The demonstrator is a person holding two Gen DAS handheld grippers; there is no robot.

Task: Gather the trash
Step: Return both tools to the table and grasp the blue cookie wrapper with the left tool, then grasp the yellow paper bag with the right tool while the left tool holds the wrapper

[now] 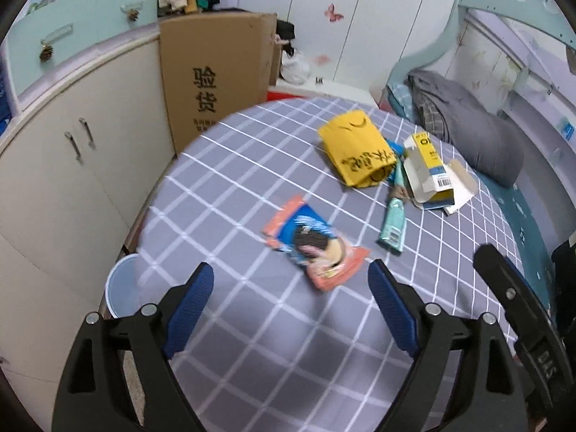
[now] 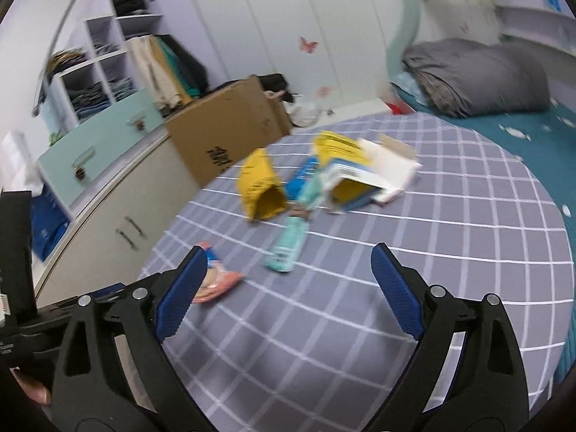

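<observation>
You are holding your left hand-held gripper wide open and empty just in front of the cookie wrapper, which is lying slantwise on the bed, nearer than your open, empty right hand-held gripper.

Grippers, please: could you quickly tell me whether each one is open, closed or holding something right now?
Left gripper: open, holding nothing, above the cookie wrapper.
Right gripper: open, holding nothing.
</observation>
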